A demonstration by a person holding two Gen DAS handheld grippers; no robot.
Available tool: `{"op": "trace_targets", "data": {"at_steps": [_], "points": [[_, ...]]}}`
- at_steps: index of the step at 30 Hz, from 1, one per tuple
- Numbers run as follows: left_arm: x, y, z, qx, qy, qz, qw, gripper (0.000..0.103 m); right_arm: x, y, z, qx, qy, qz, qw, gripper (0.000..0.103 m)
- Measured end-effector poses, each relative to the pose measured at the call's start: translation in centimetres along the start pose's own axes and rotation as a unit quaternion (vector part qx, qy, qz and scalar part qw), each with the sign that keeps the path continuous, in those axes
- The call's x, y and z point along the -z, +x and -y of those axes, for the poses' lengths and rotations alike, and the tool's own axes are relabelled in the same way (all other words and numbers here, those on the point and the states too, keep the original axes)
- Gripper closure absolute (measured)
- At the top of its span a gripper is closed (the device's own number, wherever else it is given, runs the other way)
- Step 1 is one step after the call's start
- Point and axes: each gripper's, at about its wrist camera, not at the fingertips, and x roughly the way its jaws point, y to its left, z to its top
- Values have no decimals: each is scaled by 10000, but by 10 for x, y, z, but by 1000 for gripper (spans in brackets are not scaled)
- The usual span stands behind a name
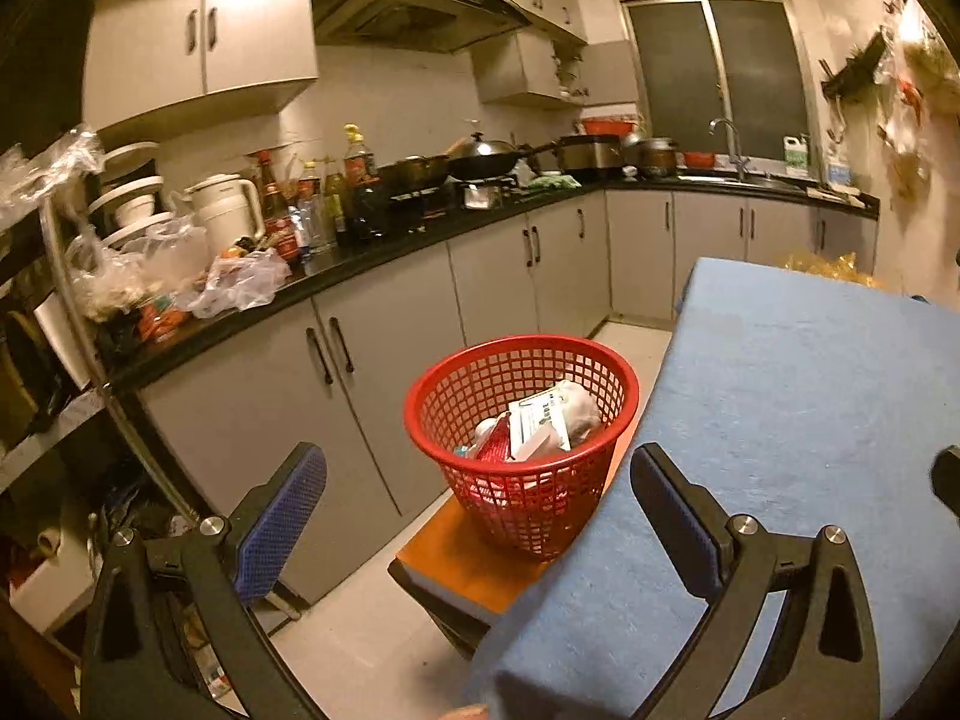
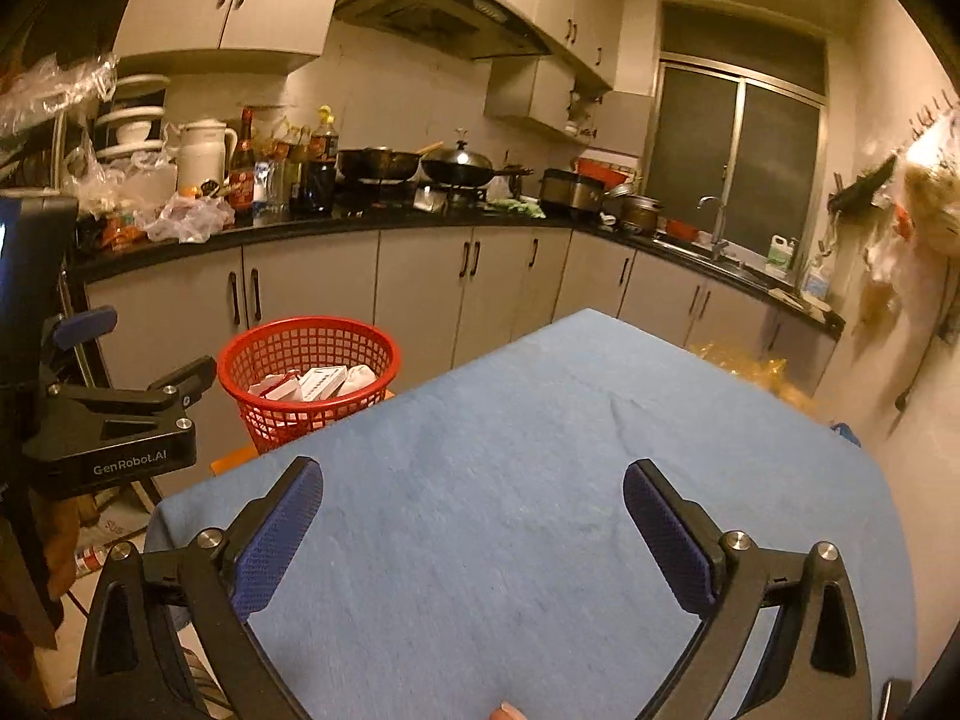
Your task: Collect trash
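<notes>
Landmark: red plastic lattice basket [image 1: 521, 420], standing on an orange wooden stool seat [image 1: 462, 558] that touches the left edge of the blue cloth-covered worktop [image 1: 798, 420].
Open room: the blue cloth surface to the right of the basket lies bare up to its far edge; a strip of pale tiled floor [image 1: 630, 336] runs between the basket and the grey lower cabinets [image 1: 384, 354].
Left tongs [image 1: 477, 516]: spread wide, holding nothing, poised over the near left corner of the cloth, the basket showing between the two fingers and a little ahead.
Right tongs [image 2: 471, 522]: spread wide, holding nothing, above the cloth well to the right of the basket.
Trash: white cartons and crumpled packets [image 1: 549, 420] lie inside the basket, apart from both tongs.
</notes>
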Motion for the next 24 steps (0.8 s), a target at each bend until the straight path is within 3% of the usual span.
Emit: {"op": "trace_targets", "data": {"at_steps": [13,20,24], "points": [[22,-56,15,366,58,280,9989,2,42,-59,16,441,674,103,9967,0],[23,-90,10,673,-23,544,9962,2,47,-102,10,900,821,274,9922,0],[24,-104,16,652,67,763,9949,2,48,-125,5,998,907,379,9901,0]]}}
